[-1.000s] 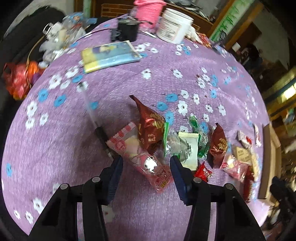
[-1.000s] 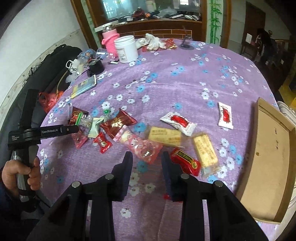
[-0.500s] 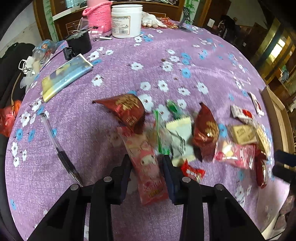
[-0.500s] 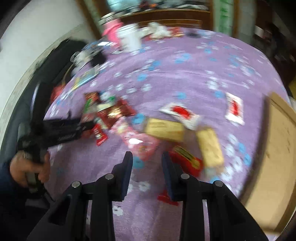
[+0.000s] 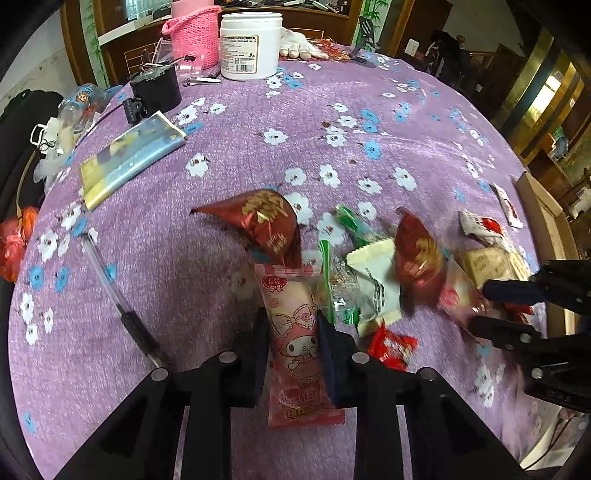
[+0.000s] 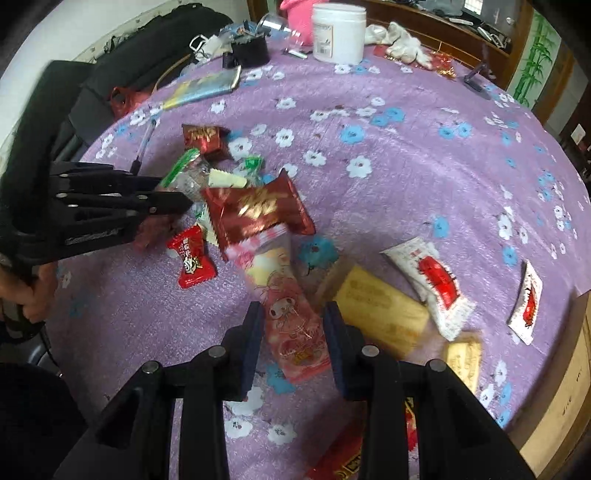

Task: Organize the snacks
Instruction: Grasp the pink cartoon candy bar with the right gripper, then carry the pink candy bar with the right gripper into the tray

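Several wrapped snacks lie on the purple flowered tablecloth (image 5: pixel 229 155). My left gripper (image 5: pixel 293 334) is shut on a pink cartoon snack packet (image 5: pixel 295 332), its jaws pressing both sides. A dark red packet (image 5: pixel 262 221) lies just beyond it. My right gripper (image 6: pixel 293 325) is open, its fingers on either side of a second pink cartoon packet (image 6: pixel 288 310) that lies on the cloth. A yellow biscuit pack (image 6: pixel 384 310) lies right of it, a red candy (image 6: pixel 190 254) to the left. The left gripper also shows in the right wrist view (image 6: pixel 173 205), the right gripper in the left wrist view (image 5: pixel 484 306).
A cardboard tray (image 6: pixel 565 376) sits at the table's right edge. A white jar (image 5: pixel 249 44), pink knit holder (image 5: pixel 194 33), black cup (image 5: pixel 157 88), a booklet (image 5: pixel 129 155) and a pen (image 5: pixel 118 295) lie at the back and left.
My left gripper closed onto the pink packet. My right gripper moved forward and left over the second pink packet, fingers now straddling it.
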Motion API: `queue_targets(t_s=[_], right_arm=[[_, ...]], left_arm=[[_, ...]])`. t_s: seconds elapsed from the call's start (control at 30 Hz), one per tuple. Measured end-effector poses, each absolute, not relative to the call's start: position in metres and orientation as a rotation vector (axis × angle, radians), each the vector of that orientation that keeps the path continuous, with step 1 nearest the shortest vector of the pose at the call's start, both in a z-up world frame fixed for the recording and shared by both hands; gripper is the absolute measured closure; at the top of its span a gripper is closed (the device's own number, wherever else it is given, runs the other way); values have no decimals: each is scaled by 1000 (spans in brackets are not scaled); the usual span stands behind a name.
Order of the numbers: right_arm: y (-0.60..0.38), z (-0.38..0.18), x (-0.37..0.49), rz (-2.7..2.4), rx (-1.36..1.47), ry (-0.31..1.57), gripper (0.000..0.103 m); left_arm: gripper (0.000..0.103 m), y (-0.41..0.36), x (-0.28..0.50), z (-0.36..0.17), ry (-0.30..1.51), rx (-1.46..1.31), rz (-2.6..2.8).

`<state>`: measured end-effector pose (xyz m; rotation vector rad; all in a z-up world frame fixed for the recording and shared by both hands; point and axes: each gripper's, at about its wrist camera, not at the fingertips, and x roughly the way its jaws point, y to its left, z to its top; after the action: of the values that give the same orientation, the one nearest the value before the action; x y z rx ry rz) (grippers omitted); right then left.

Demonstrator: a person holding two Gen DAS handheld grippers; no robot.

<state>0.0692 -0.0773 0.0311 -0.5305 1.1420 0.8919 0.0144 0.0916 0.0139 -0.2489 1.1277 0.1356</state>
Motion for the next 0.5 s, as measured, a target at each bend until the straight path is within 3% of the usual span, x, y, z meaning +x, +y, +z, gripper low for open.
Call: queue_targets(t_s=[0.07,0.27,0.5], right_arm=[[-75,32,64,906,-523,1139,78],[-69,25,60,820,-525,1137,74],[-86,36,52,761,-384,1153,81]], left_arm=[[78,89,10,14,1126,-242,128],[78,81,7,13,1111,-203,123],[79,83,-12,21,1056,-266,77]])
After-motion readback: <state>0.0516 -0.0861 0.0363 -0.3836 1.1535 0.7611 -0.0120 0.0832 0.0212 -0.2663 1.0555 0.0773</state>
